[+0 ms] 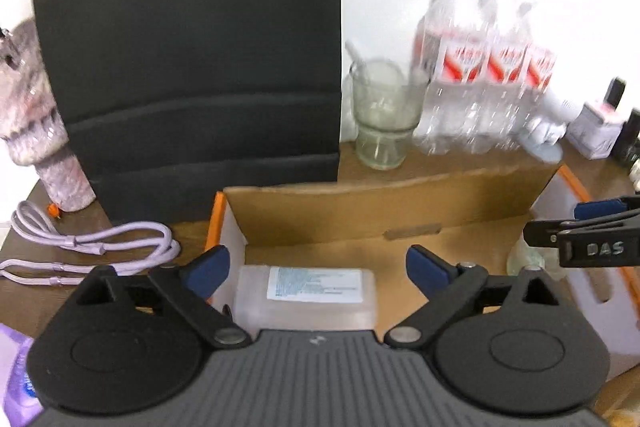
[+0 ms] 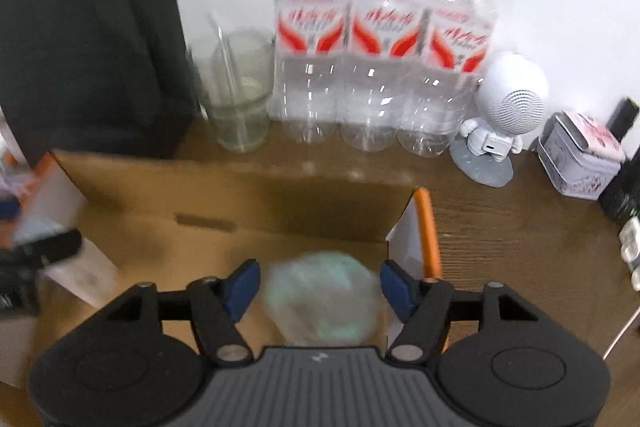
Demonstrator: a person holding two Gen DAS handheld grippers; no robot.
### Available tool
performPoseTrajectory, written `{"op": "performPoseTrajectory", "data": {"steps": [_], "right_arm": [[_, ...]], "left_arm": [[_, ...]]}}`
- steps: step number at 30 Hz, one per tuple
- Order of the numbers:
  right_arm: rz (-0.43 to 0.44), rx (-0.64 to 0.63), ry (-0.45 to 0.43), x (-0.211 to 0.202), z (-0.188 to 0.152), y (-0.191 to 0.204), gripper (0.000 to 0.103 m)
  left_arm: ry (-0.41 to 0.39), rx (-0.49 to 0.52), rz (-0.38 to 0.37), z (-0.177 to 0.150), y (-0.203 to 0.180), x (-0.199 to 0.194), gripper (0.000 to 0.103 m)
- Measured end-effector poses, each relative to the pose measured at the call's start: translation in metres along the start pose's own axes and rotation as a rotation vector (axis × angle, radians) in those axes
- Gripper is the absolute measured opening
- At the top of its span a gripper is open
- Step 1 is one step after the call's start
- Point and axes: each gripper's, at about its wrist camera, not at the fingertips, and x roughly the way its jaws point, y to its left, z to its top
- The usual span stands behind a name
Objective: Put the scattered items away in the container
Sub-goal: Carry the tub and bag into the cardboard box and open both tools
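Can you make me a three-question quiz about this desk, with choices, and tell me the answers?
1. Where is the clear plastic case with the white label?
A. inside the cardboard box
B. on top of the bottles
C. under the purple cable

2. How many water bottles stand by the wall?
A. one
B. three
C. five

3. How are the pads of the right gripper?
A. squeezed tight on the white robot figure
B. apart, either side of a blurry pale green bundle
C. clamped on the glass

Answers: 1 A, the case lies on the box floor. 2 B, three red-labelled bottles stand in a row. 3 B, a gap shows beside each blue pad.
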Motion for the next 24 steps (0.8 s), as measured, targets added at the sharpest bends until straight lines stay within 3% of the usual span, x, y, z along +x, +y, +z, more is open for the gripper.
{"op": "performPoseTrajectory", "data": {"steps": [5,11,13,15,18,20,24], "right_arm": [[0.032,0.000,-0.035,-0.050,-0.003,-0.003,0.074],[0.028,-0.006,-0.053,-0.092,-0.028,-0.002,0.074],[0.051,0.003,-0.087,-0.108,-0.042,-0.002,0.075],[0.051,0.016,-0.159,-0.127,-0.061,0.000,0.080],[0.038,-0.008,-0.370,-0.157,-0.105,0.004,0.086],[0.050,-0.027,-0.476,-0.170,-0.135,0.007,0.087],[0.065,-0.033,-0.536,-0.187,-0.173,0.012,0.087]], "left_arm": [[0.004,-0.042,0.017,0.005,0.002,-0.032,0.103],[-0.006,-0.047,0.045,-0.020,-0.003,-0.075,0.103],[-0.085,-0.056,0.058,-0.036,-0.005,-0.097,0.103],[-0.232,-0.056,0.048,-0.063,-0.005,-0.125,0.103],[-0.429,-0.066,0.019,-0.109,-0.005,-0.158,0.103],[-0.467,-0.101,0.004,-0.130,-0.005,-0.170,0.103],[-0.466,-0.155,-0.005,-0.153,-0.002,-0.187,0.103]]}}
